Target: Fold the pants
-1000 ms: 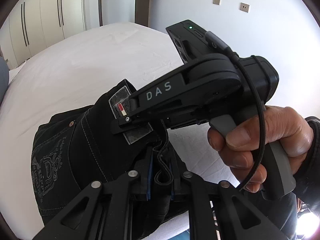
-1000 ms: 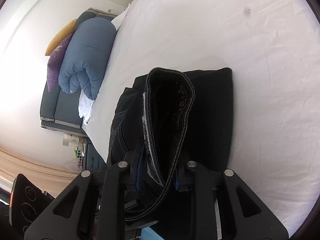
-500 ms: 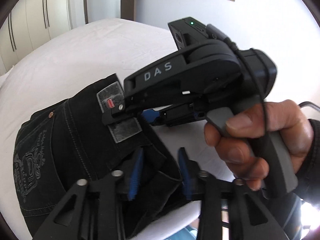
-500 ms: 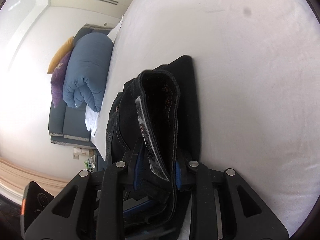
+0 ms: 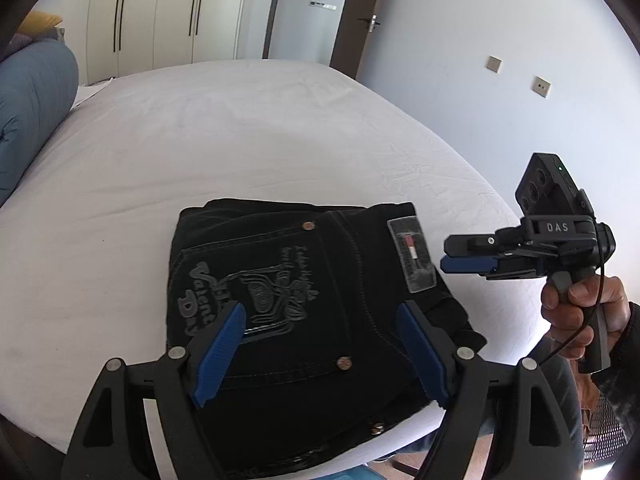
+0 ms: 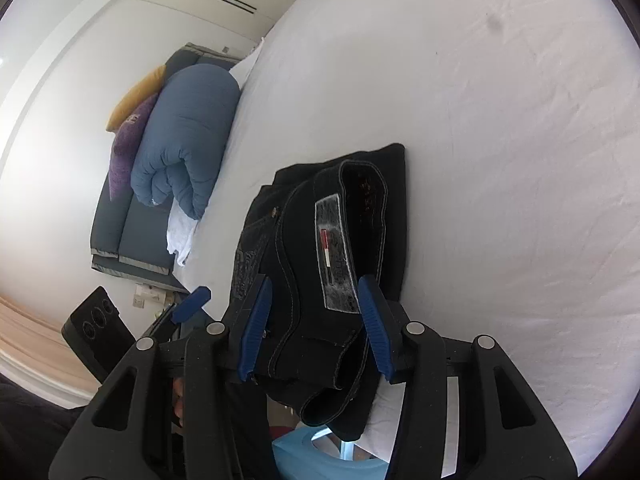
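Observation:
The black pants lie folded on the white bed near its front edge, back pocket and grey label patch facing up. My left gripper hovers over them, jaws wide and still opening, nothing between the pads. A hand holds my right gripper just off the pants' right edge. In the right wrist view the waistband end of the pants shows between the blue pads of my right gripper; its jaws are opening and do not press on the cloth.
A rolled blue duvet with purple and yellow pillows lies at the head of the bed on a dark bench. Wardrobe doors and a room door stand behind the bed. A light blue object sits below the bed's near edge.
Both grippers let go of the waistband and drew back. The pants dropped flat onto the bed. The left jaws spread wide and the right gripper moved off to the right.

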A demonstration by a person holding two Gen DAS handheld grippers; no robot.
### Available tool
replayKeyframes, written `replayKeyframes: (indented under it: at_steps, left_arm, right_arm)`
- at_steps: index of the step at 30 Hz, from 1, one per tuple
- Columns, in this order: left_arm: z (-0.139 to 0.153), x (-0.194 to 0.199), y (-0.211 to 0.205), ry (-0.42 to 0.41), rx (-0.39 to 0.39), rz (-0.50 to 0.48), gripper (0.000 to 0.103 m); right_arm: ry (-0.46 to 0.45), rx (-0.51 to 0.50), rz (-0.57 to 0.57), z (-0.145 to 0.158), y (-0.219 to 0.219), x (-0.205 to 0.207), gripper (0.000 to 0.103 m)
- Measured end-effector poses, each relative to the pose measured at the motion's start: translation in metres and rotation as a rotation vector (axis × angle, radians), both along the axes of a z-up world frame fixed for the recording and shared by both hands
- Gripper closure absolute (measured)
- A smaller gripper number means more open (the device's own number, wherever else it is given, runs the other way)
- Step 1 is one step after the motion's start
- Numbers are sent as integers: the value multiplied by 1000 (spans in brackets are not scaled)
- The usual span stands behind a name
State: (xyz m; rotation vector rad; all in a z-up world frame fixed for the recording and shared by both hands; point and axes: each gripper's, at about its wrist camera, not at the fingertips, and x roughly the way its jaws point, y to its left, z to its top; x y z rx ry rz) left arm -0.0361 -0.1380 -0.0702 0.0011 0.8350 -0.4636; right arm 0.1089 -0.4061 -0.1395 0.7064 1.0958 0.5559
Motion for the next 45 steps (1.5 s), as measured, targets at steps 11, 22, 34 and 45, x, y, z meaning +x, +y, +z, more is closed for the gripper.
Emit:
replayKeyframes:
  at_steps: [11, 22, 34, 45]
  left_arm:
    - [-18, 1, 23, 31, 46, 42, 23]
    - [-18, 4, 27, -6, 105, 54, 23]
    - [-65, 23, 36, 57, 150, 82, 13]
    - [-69, 11, 39, 34, 181, 70, 10]
  right_arm:
    - [102, 0, 30, -31, 16, 0, 70]
    - [123, -86, -38, -42, 6, -9, 98]
    - [108, -158, -158, -33, -3, -29, 90]
    - [50, -85, 87, -59, 82, -40, 98]
